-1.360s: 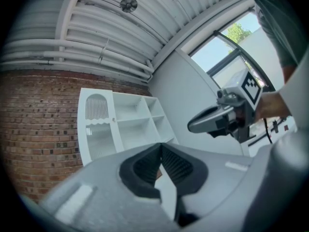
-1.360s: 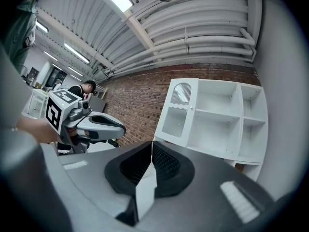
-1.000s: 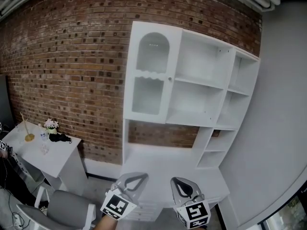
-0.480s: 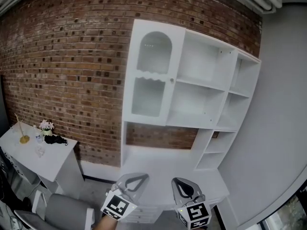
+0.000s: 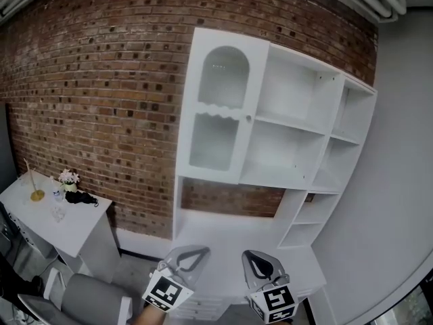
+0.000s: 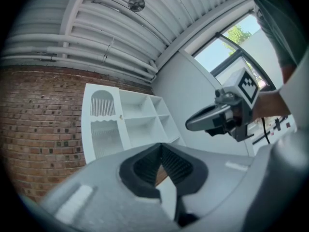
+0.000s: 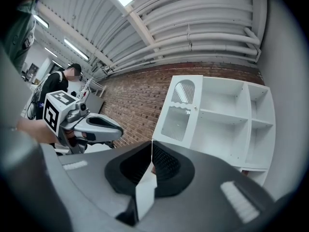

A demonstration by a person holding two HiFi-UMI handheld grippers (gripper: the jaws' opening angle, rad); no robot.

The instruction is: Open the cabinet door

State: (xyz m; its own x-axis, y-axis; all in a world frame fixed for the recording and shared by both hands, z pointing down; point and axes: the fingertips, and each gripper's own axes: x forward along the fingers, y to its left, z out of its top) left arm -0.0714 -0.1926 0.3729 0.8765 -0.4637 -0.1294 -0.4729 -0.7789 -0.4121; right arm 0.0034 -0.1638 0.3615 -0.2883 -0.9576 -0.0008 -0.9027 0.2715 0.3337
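Observation:
The white cabinet (image 5: 270, 147) stands against the brick wall. Its door (image 5: 220, 114), with an arched glass pane, is closed on the left side, and a small knob (image 5: 248, 118) sits on its right edge. My left gripper (image 5: 191, 252) and right gripper (image 5: 257, 263) hang side by side at the bottom of the head view, well short of the door, both shut and empty. The left gripper view shows the door (image 6: 104, 124) far ahead and the right gripper (image 6: 217, 117) to the right. In the right gripper view the door (image 7: 178, 111) is distant too, with the left gripper (image 7: 91, 124) at left.
The cabinet's open shelves (image 5: 298, 141) fill its right side above a white desk top (image 5: 230, 232). A small white table (image 5: 57, 215) with flowers stands at left, a grey chair (image 5: 88, 300) below it. A grey wall (image 5: 399, 181) rises at right. A person (image 7: 63, 83) stands behind.
The cabinet has grown slightly larger and shifted right in the head view as I came nearer. Both grippers stay shut and keep their places at the bottom.

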